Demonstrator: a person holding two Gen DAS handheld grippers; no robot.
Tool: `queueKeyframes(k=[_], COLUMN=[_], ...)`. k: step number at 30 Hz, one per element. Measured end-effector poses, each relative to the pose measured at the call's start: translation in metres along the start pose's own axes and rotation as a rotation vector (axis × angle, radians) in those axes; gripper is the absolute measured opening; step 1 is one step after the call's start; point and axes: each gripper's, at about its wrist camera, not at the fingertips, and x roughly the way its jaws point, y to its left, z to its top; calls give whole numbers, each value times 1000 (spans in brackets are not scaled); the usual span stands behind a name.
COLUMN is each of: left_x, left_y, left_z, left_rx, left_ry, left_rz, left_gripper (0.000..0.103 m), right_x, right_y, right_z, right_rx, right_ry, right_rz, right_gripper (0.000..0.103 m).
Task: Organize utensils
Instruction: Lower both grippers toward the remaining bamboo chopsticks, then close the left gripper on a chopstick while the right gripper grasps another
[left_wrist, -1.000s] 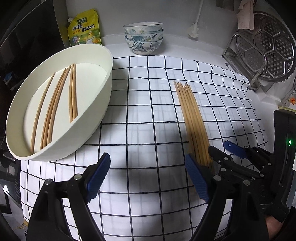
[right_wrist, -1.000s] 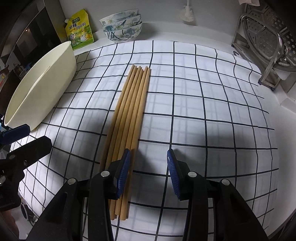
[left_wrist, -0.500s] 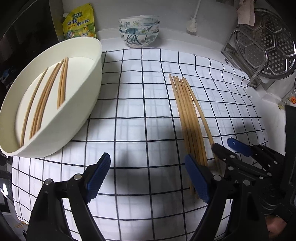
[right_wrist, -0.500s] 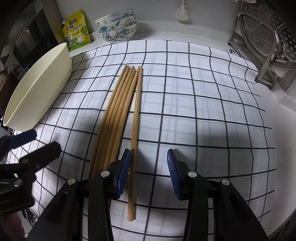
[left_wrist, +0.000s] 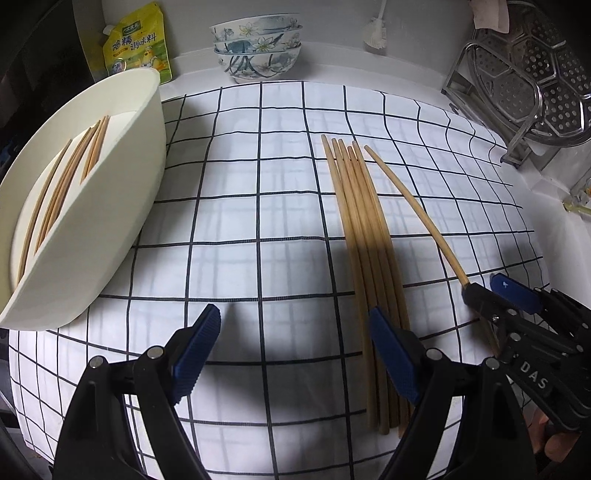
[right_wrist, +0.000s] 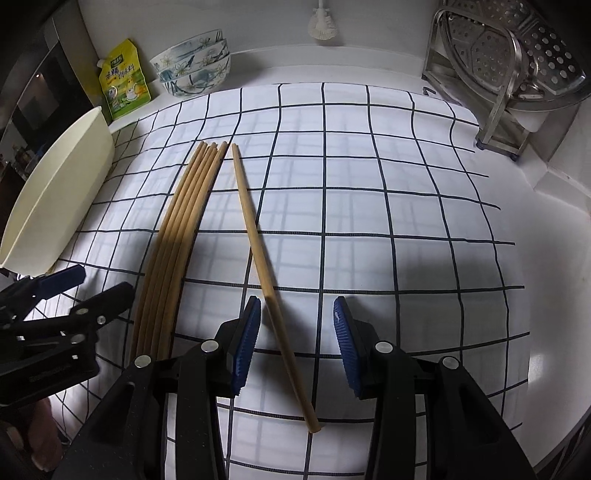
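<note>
Several wooden chopsticks (left_wrist: 365, 229) (right_wrist: 177, 229) lie bundled on the checked cloth (left_wrist: 258, 184). One single chopstick (right_wrist: 255, 229) (left_wrist: 406, 195) lies apart on the bundle's right, angled away from it. My right gripper (right_wrist: 295, 310) (left_wrist: 495, 295) stands open over its near part; the stick lies between the jaws, close by the left pad and not clamped. My left gripper (left_wrist: 291, 325) (right_wrist: 74, 291) is wide open over bare cloth, its right finger over the bundle's near end. A cream basin (left_wrist: 122, 206) (right_wrist: 62, 177) at the left holds several more chopsticks (left_wrist: 62, 188).
Stacked patterned bowls (left_wrist: 256, 48) (right_wrist: 192, 62) and a yellow pouch (left_wrist: 135, 48) stand at the back by the wall. A metal rack with perforated steamer plates (left_wrist: 524, 85) (right_wrist: 509, 74) fills the back right corner. A white brush (left_wrist: 375, 33) hangs on the wall.
One chopstick has come away from the bundle to the right, and now lies between the right gripper's jaws. Both grippers have shifted right; the left one has sunk closer to the cloth.
</note>
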Motion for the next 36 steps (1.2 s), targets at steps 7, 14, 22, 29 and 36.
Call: queueKeyframes(k=[7,14,22,29,36], left_x=[7,14,9,15,18], left_y=[-3,-5,13,4,-12], left_z=[1,5,0,12,23], left_rx=[13,13,-2,10,26], left_ry=[1,24,20,3,0], left_rz=[28,71,101,99,56], left_gripper=[85,89,89,89,66], right_x=[-2,0,2,8,13], right_y=[1,3,2,7,14], right_z=[1,3,4,7,10], right_rx=[-2,-8,-18,-65,-121], right_ry=[-10,-10,-12,-19,-42], right_rz=[26,26,25,9,-18], right_gripper=[44,44,44,44,33])
